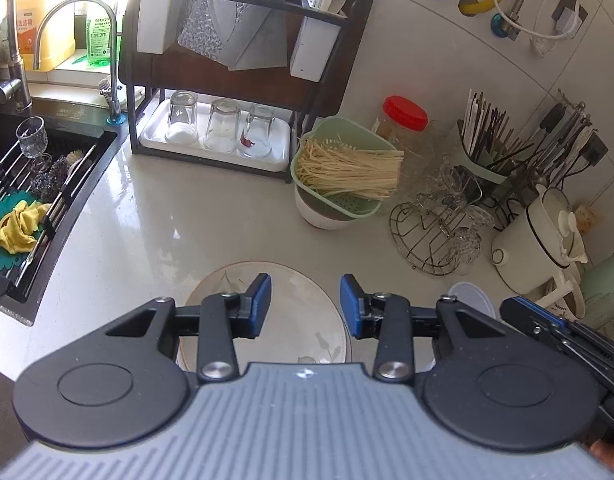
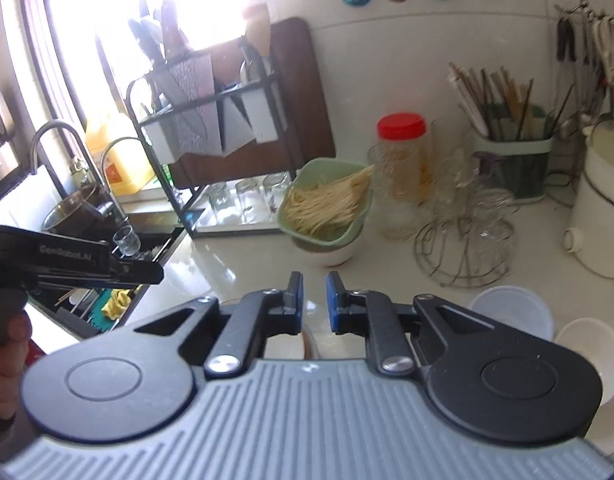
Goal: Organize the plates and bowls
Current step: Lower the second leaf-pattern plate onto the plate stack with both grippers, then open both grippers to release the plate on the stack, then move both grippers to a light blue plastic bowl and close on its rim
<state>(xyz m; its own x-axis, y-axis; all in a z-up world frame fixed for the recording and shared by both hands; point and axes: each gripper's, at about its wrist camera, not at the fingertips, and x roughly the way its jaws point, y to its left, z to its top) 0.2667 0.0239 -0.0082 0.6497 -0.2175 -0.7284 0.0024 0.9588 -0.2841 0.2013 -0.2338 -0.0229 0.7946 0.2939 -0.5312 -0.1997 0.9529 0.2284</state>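
Hovering bit: both grippers are held above the counter (image 1: 155, 216), nothing carried, so this is judged to be a between-grabs moment.
Left gripper (image 1: 305, 306): jaws are parted about halfway, blue pads kept clear of everything, nothing pinched.
Plate (image 1: 295, 304): a cream plate with a faint leaf print is seen flat on the counter right under the left gripper, not touched.
Right gripper (image 2: 314, 300): pads are brought nearly together with only a slim gap left, and nothing is seen between them.
Plate edge, right view: a sliver of brownish rim (image 2: 307, 340) is glimpsed below the right fingers; it can't be told for sure whether it's that same plate.
Bowls: a translucent plastic bowl (image 2: 511, 312) and a white bowl (image 2: 591, 360) are parked side by side at the right, near the plate.
Farther back: a green colander (image 1: 343, 168) of dry noodles is sat on a white bowl (image 1: 327, 216), with a wire rack (image 1: 431, 232) of glassware beside it.
Farthest: a black dish rack (image 1: 243, 80) with upturned glasses (image 1: 221, 130) is placed by the sink (image 1: 39, 184).
Next move, as a guess: the right jaws would have to be spread wider before any rim is gripped, and a stacking spot has to be picked.
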